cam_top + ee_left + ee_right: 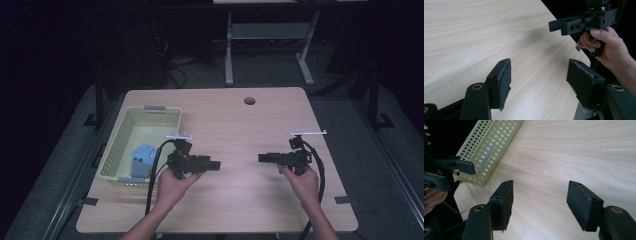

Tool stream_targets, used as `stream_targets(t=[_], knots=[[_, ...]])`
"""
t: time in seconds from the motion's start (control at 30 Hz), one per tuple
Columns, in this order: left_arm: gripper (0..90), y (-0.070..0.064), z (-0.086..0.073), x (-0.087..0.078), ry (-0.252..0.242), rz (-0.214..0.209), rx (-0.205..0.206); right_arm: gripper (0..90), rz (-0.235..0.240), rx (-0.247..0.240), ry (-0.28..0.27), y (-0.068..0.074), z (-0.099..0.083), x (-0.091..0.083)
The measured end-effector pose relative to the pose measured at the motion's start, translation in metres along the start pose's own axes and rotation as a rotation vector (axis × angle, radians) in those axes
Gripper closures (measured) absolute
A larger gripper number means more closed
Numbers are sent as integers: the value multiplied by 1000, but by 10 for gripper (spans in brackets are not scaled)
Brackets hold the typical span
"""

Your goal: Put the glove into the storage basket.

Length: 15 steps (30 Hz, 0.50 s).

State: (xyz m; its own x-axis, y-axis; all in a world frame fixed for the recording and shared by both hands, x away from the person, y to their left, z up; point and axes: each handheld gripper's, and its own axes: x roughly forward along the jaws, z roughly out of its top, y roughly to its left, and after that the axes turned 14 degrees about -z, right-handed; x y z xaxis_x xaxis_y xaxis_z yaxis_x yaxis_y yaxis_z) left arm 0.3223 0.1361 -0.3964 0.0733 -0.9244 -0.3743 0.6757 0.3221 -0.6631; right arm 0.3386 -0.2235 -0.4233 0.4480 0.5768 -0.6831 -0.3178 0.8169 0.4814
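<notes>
While both tongs gape empty | perforated plastic basket point(125, 145) | smooth wood-grain table point(240, 125)

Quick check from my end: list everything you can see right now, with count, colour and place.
Basket: one, pale yellow-green, perforated, on the table's left side.
Blue thing: one, blue, inside the basket at its near end; too blurred to identify.
Table: one, light wood, a round hole near its far edge.
Far desk frame: one, grey, on the floor beyond the table.
Left gripper: one, black, jaws open, held above the table beside the basket, pointing at the other gripper.
Right gripper: one, black, jaws open, held above the table's right half.
Hands: two, one on each gripper.
</notes>
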Motion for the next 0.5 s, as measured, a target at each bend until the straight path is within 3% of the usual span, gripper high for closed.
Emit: stream_targets(t=[0.5], knots=[[348,0,-27,12,26,-16,14,369,0,0,10,-10,-18,-4]])
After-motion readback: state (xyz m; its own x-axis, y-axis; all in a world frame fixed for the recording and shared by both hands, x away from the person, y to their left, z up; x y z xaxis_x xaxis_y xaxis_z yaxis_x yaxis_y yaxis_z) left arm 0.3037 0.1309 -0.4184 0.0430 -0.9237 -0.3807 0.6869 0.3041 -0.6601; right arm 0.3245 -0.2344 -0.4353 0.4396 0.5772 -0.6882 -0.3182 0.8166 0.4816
